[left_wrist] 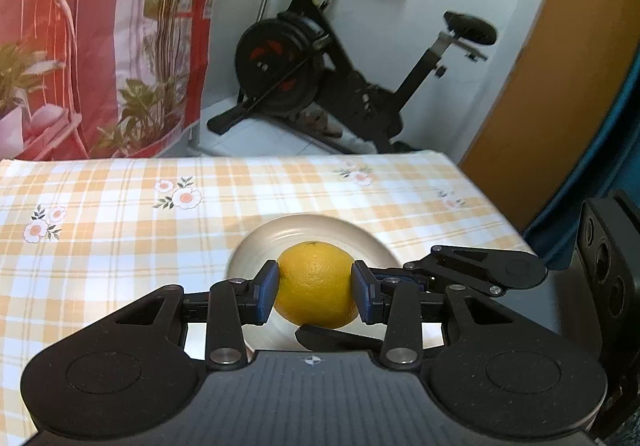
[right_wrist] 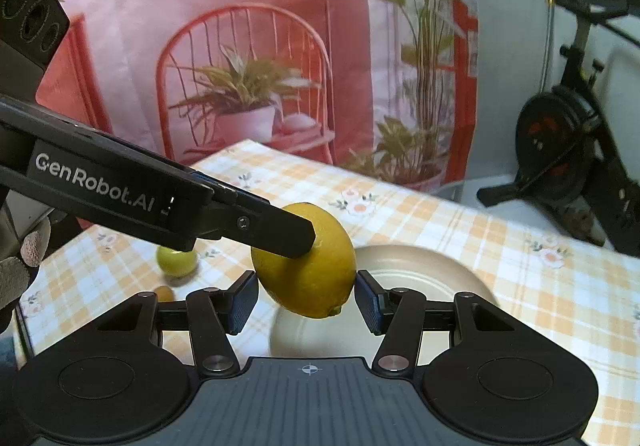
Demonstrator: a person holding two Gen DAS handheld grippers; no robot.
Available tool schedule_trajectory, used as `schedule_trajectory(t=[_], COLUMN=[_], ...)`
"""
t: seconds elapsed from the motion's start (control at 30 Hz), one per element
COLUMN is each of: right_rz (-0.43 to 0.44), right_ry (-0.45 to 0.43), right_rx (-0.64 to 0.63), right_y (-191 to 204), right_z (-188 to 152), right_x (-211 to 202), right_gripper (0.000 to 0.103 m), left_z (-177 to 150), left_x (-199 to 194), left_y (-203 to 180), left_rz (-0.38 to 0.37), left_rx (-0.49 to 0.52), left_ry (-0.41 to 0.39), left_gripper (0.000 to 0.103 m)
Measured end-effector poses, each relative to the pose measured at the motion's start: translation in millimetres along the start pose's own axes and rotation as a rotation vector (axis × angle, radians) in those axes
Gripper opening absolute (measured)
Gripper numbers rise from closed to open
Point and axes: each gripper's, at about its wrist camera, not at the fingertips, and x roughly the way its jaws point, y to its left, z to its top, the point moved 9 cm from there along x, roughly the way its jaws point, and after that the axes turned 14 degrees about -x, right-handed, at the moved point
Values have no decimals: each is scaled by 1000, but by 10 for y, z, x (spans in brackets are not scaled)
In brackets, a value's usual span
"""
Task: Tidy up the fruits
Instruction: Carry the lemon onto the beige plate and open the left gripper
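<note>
A table covered in an orange-and-white checked tablecloth (left_wrist: 120, 214) with small flower prints fills the lower half of both views. Its far edge runs straight across the left wrist view; beyond it stand an exercise bike (left_wrist: 320, 62) against a white wall and a red-and-pink printed backdrop (left_wrist: 100, 26) showing a chair and potted plants. The table's right corner falls away beside an orange-brown panel (left_wrist: 540, 66). Wide stretches of bare cloth lie to the left of and behind a beige plate (left_wrist: 312, 230), which sits near the table's right side.

The left gripper (left_wrist: 315, 288) pinches a yellow lemon (left_wrist: 316, 282) between its two blue pads, one pad pressed to each side of the fruit. The lemon hangs above the plate, not resting on it.

In the right wrist view, the lemon (right_wrist: 312, 270) appears tilted, gripped by the left gripper's black finger reaching in from the left. The right gripper (right_wrist: 306, 300) has its jaws spread wide; the lemon sits between and slightly above its fingertips, close to both pads, and whether it touches either cannot be told. The plate (right_wrist: 432, 278) lies just behind and below.

Further left on the cloth rest a green round fruit (right_wrist: 177, 261) and, nearer, a small brownish fruit (right_wrist: 164, 292), both well apart from the plate.
</note>
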Motion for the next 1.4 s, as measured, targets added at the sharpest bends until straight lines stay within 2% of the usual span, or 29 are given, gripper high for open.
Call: schedule_trajectory(t=[0.37, 0.77, 1.1, 1.4], right_rz=[79, 98, 58, -50], right_ry=[106, 129, 130, 91], right_rx=[58, 66, 32, 102], right_y=[-261, -287, -310, -437], right_z=[-259, -313, -294, -419], right_x=[657, 881, 748, 157], right_gripper=[49, 50, 51, 51], left_z=[26, 43, 43, 55], left_x=[576, 703, 699, 586], left_y=[307, 405, 361, 340], left_rz=[68, 98, 134, 179], left_rx=[-43, -65, -42, -32], left_ry=[97, 104, 84, 29], left_gripper=[42, 42, 44, 43])
